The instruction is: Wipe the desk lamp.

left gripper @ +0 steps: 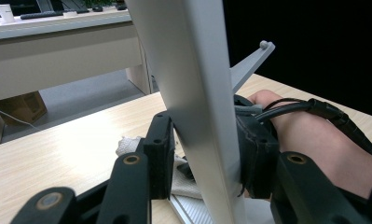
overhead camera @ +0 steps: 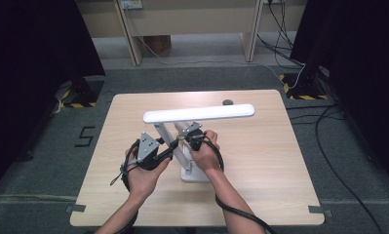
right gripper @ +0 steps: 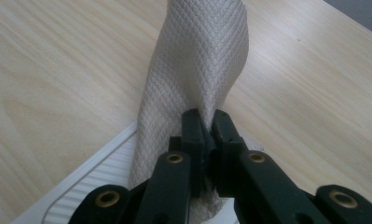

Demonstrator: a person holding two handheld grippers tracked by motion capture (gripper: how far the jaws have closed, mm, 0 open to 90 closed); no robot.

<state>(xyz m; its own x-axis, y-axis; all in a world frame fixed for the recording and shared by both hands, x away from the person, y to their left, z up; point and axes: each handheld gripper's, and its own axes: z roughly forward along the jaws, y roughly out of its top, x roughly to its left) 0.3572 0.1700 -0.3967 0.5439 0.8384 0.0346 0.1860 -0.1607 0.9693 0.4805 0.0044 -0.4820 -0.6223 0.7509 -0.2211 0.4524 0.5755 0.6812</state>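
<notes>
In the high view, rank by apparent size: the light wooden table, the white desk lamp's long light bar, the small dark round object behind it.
1. Light wooden table
2. White desk lamp's long light bar
3. Small dark round object

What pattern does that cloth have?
The cloth is pale beige with a fine quilted diamond pattern, clearest in the right gripper view.

Left gripper (overhead camera: 168, 152) fingers clamped, right gripper (overhead camera: 190, 139) fingers pinched shut
</notes>
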